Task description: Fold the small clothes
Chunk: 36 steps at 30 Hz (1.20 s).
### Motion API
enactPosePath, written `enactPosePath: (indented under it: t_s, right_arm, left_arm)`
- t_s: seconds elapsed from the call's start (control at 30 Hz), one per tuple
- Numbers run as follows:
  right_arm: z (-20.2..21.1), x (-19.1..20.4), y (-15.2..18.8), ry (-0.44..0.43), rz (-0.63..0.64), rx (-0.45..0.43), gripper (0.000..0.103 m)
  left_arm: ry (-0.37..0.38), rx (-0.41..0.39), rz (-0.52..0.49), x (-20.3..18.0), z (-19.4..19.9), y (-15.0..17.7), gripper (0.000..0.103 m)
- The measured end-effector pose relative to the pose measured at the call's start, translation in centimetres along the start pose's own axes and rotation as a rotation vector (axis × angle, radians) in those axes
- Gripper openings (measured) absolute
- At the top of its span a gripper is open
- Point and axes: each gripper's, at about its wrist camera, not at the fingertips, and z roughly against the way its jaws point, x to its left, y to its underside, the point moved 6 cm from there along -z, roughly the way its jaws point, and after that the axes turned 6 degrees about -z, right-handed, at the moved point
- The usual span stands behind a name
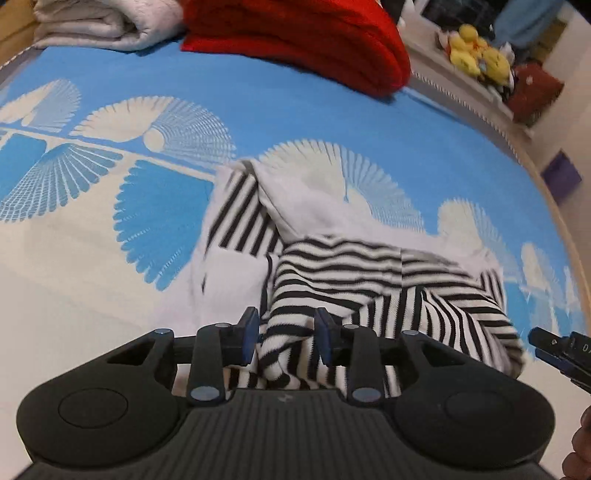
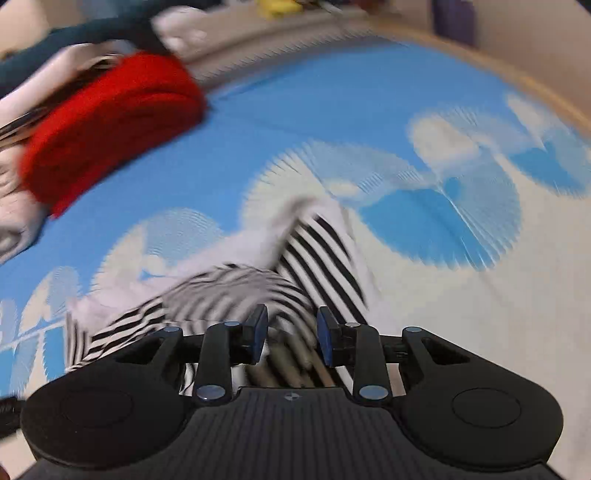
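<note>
A small black-and-white striped garment [image 1: 369,280] lies rumpled on the blue and white patterned bedspread [image 1: 258,96]. My left gripper [image 1: 284,338] has its jaws apart, with a fold of the striped cloth bunched between the blue pads. In the right wrist view, which is blurred by motion, the same garment [image 2: 229,288] lies under my right gripper [image 2: 291,338], whose jaws are also apart with cloth between them. The tip of the right gripper [image 1: 554,350] shows at the right edge of the left wrist view.
A folded red knit [image 1: 306,40] and a folded white blanket [image 1: 99,22] lie at the far side of the bed. Yellow plush toys [image 1: 476,48] sit on a shelf beyond the bed edge. A purple box [image 1: 561,177] is on the floor.
</note>
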Motion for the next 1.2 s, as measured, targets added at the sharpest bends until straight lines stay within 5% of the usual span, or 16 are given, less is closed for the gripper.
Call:
enactPosePath:
  t_s: [0.13, 0.27, 0.33, 0.4, 0.43, 0.47, 0.53, 0.6, 0.67, 0.73, 0.83, 0.87, 0.97, 1.07, 1.2]
  right_arm:
    - [-0.2, -1.2, 1.2, 0.035, -0.067, 0.032, 0.033]
    - [0.4, 0.5, 1.4, -0.039, 0.007, -0.014, 0.034]
    - [-1.8, 0.6, 2.2, -0.032, 0.008, 0.08, 0.035]
    - [-4.2, -0.6, 3.6, 0.051, -0.006, 0.207, 0.035]
    - [-5.3, -1.6, 4.5, 0.092, -0.038, 0.266, 0.036]
    - [-6.1, -2.5, 5.2, 0.109, -0.09, 0.317, 0.036]
    - [-6.3, -3.1, 5.4, 0.104, -0.154, 0.346, 0.036]
    - [-5.0, -1.9, 4.3, 0.076, -0.106, 0.268, 0.036]
    - [-3.7, -0.2, 3.3, 0.031, -0.023, 0.171, 0.038]
    - [-3.9, 0.4, 3.4, 0.033, 0.033, 0.169, 0.044]
    - [-6.7, -1.5, 5.9, 0.106, 0.028, 0.333, 0.044]
    - [-6.9, -2.3, 6.4, 0.113, -0.002, 0.348, 0.045]
    - [-3.7, -2.9, 5.2, 0.103, -0.04, 0.254, 0.048]
    - [2.2, -2.2, 3.3, 0.056, 0.019, 0.067, 0.048]
    - [9.3, -2.8, 2.6, -0.02, 0.067, -0.059, 0.048]
  left_arm:
    - [-0.013, -0.06, -0.035, -1.1, 0.7, -0.3, 0.035]
    - [0.074, -0.085, -0.093, -3.4, 1.5, -0.1, 0.035]
    - [0.102, -0.001, -0.098, -3.5, -0.2, 0.9, 0.035]
    - [0.012, 0.157, -0.09, -1.9, -3.2, 3.1, 0.029]
    - [-0.051, 0.214, -0.084, -0.8, -4.2, 3.9, 0.009]
    - [-0.097, 0.232, -0.085, -0.1, -4.6, 4.3, 0.002]
    - [-0.122, 0.195, -0.116, -0.4, -3.8, 3.8, 0.002]
    - [-0.116, 0.103, -0.169, -1.7, -1.9, 2.6, 0.004]
    - [-0.066, 0.031, -0.175, -2.6, -0.7, 1.8, 0.017]
    - [-0.031, 0.076, -0.135, -2.3, -1.5, 2.3, 0.027]
    - [-0.053, 0.247, -0.104, -0.7, -4.2, 4.6, 0.027]
    - [-0.071, 0.245, -0.114, -0.7, -3.9, 4.9, 0.027]
    - [-0.109, 0.105, -0.164, -1.7, 0.1, 4.1, 0.034]
    - [-0.077, -0.086, -0.232, -3.1, 5.0, 4.1, 0.058]
    - [-0.106, -0.194, -0.335, -3.9, 10.0, 5.9, 0.059]
